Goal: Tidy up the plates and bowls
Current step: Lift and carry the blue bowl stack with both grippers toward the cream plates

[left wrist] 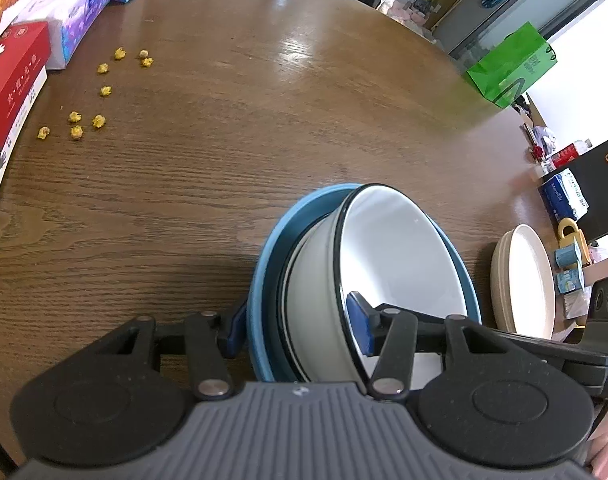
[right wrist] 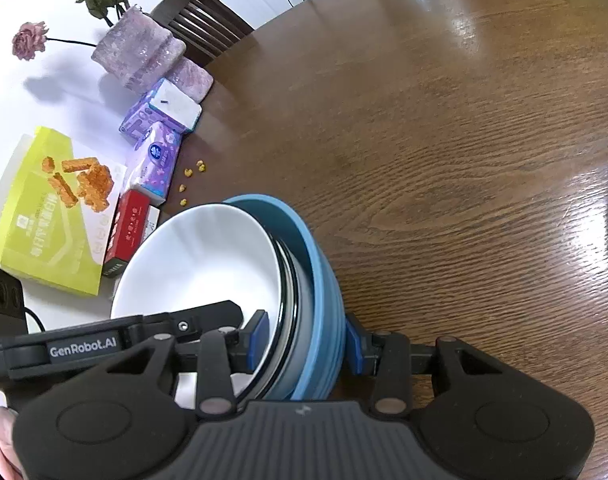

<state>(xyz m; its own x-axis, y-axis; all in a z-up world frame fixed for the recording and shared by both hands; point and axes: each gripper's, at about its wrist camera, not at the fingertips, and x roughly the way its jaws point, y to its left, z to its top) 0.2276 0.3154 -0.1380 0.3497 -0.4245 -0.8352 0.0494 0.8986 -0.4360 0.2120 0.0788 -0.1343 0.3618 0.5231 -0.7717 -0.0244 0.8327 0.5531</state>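
A white bowl with a black rim [left wrist: 400, 252] sits nested inside a blue bowl [left wrist: 263, 280] over the brown wooden table [left wrist: 263, 120]. My left gripper [left wrist: 297, 330] is shut on the stack's wall, one blue pad outside the blue bowl and the other inside the white one. My right gripper [right wrist: 306, 342] clamps the opposite wall of the white bowl [right wrist: 207, 264] and blue bowl [right wrist: 324, 280] the same way. Whether the stack touches the table I cannot tell. A stack of cream plates [left wrist: 524, 280] lies to the right.
Along the left edge lie a red box [left wrist: 15, 80], tissue packs [left wrist: 79, 12] and several yellow crumbs [left wrist: 99, 120]. A yellow-green snack box [right wrist: 51, 208], a vase of dried roses [right wrist: 139, 52] and a chair [right wrist: 199, 20] show there too. A green bag [left wrist: 512, 64] hangs beyond the far edge.
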